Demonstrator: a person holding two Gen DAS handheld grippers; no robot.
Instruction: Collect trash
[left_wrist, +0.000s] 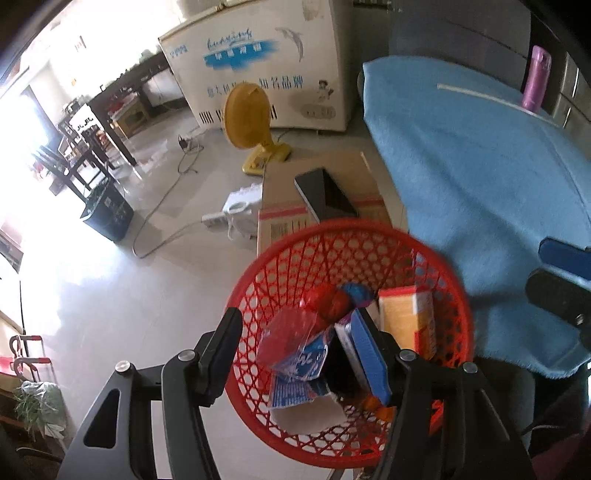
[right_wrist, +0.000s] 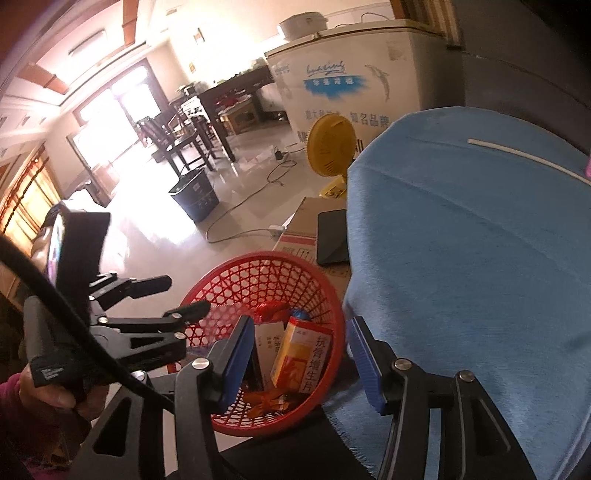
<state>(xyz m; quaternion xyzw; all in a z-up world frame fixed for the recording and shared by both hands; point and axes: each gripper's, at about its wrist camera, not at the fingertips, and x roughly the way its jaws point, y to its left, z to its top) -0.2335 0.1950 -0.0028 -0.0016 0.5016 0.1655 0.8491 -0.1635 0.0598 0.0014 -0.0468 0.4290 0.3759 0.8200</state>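
A: Where's the trash at this point?

B: Mostly in the red mesh basket, which stands on the floor just beside the counter under the blue cloth. Inside are a yellow medicine box standing on end, a red crumpled wrapper, a blue and white torn packet and some orange scraps at the bottom.

A: And the fingers?

B: The left gripper hangs right over the basket with its fingers apart; the torn packet shows between them, but it looks blurred and I can't tell if it touches either pad. My guess is a drop in progress. The right gripper is also spread wide and holds nothing, near the basket's rim on the counter side.

A: How to finish it well?

B: Keep the left fingers spread above the basket's middle, so the packet falls inside and not over the rim. Lift straight up, since the mesh could snag a fingertip and tip the light basket.

A: Anything left on the counter?

B: A white strip lies far back on the cloth, and a purple bottle stands beyond it. Whether either counts as trash, I can't say. The phone on the cardboard box is surely not.
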